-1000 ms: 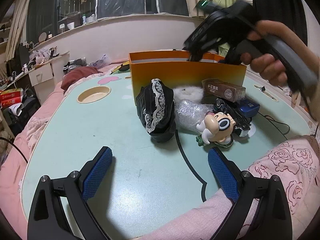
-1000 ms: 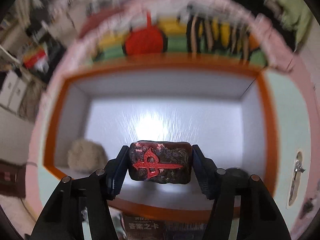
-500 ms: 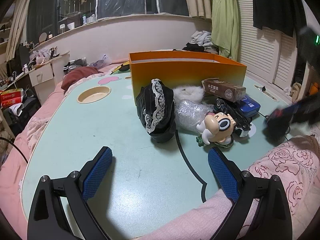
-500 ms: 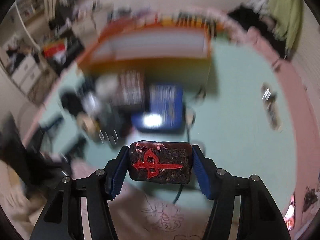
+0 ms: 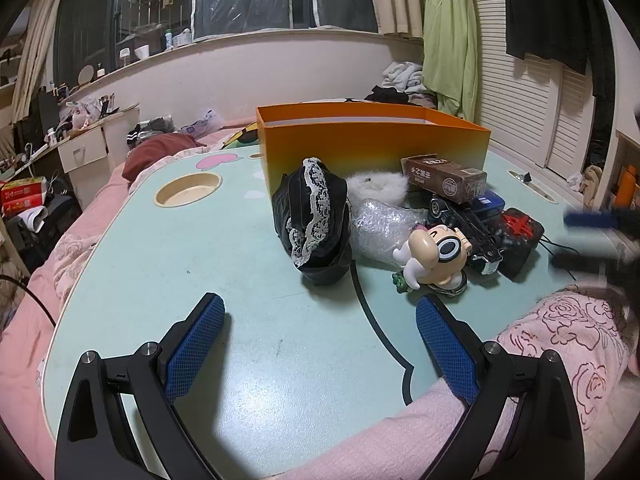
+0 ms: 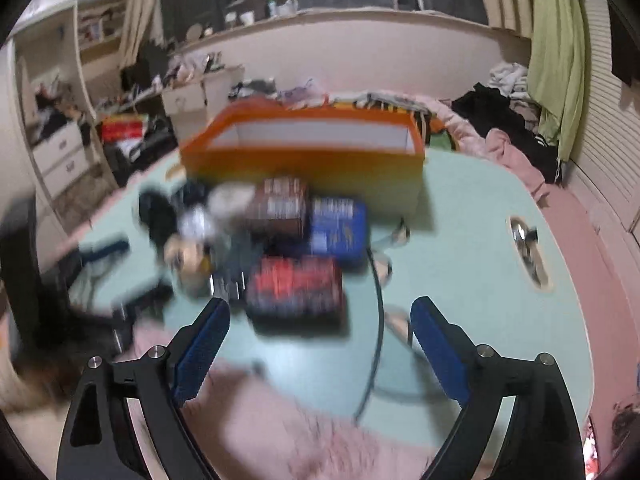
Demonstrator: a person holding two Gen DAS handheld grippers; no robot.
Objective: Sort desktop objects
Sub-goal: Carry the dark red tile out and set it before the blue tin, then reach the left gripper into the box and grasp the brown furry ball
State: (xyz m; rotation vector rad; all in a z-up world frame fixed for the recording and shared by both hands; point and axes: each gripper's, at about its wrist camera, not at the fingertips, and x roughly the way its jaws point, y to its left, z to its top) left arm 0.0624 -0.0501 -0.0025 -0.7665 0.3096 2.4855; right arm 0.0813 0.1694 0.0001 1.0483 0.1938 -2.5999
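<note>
Sorting is barely beginning: the right tongs (image 6: pixel 320 340) are opening, empty, over the red-marked block (image 6: pixel 296 288) lying on the worktop (image 5: pixel 180 264) beside the pile, the box (image 5: pixel 372 144) waiting, left tongs (image 5: pixel 320 344) gaping empty.

One orange box (image 5: pixel 372 148) stands on the desk (image 5: pixel 200 264); one black pouch with white lace (image 5: pixel 312 216) sits in front of it; one white fluffy thing (image 5: pixel 376 186) lies behind one lump of bubble wrap (image 5: pixel 380 228); one brown box (image 5: pixel 444 178) rests on top of the pile; one blue box (image 6: pixel 338 224) lies beside it; one dark block with a red mark (image 5: pixel 520 236) sits at the pile's edge; one little toy figure with big round eyes (image 5: pixel 434 258) stands in front; one round cup hole (image 5: pixel 188 194) shows in the desk; two grippers are in view, the left gripper (image 5: pixel 320 344) and the right gripper (image 6: pixel 320 344).
</note>
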